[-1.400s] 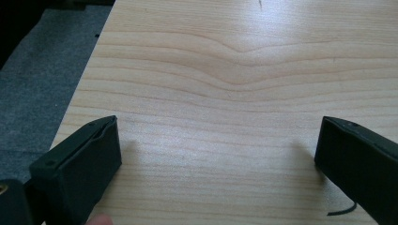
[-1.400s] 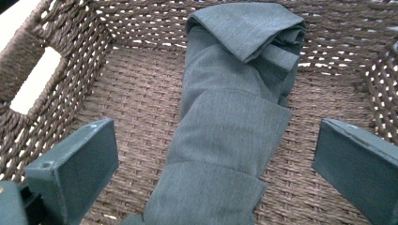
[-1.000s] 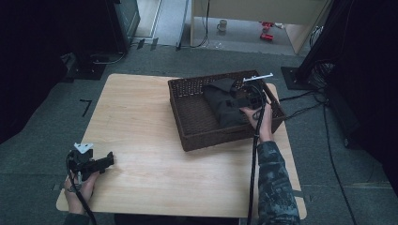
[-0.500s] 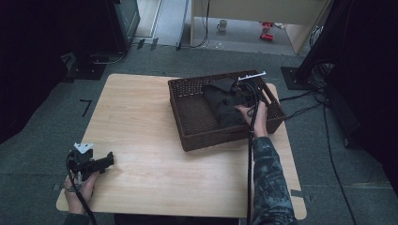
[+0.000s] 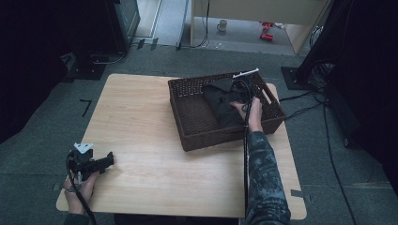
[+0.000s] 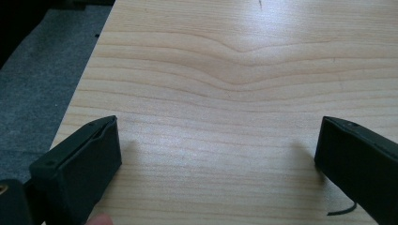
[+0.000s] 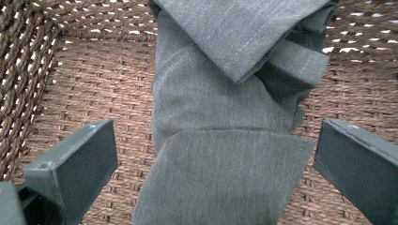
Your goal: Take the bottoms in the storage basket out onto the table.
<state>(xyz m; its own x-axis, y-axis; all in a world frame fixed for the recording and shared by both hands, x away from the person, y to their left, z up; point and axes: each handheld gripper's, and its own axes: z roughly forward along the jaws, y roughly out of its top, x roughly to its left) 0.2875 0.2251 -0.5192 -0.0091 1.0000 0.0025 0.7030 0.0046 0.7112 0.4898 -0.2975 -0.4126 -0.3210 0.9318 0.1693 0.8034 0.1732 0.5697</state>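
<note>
High view: right gripper (image 5: 240, 90) over grey garment (image 5: 224, 104) in wicker basket (image 5: 187, 123). Left gripper (image 5: 101, 162) idle on table (image 5: 155, 154).
Left gripper view: jaws spread, empty.
Right gripper view: jaws spread astride garment (image 7: 225, 154); pre-grasp, I judge. Next: lower, pinch fold.

The high view looks forward and down on the whole bench (image 5: 155, 122) from above its near side. The left gripper view faces bare bench wood (image 6: 225, 93) from close up. The right gripper view looks closely down into the basket (image 7: 70, 84), which the high view shares (image 5: 187, 117).
</note>
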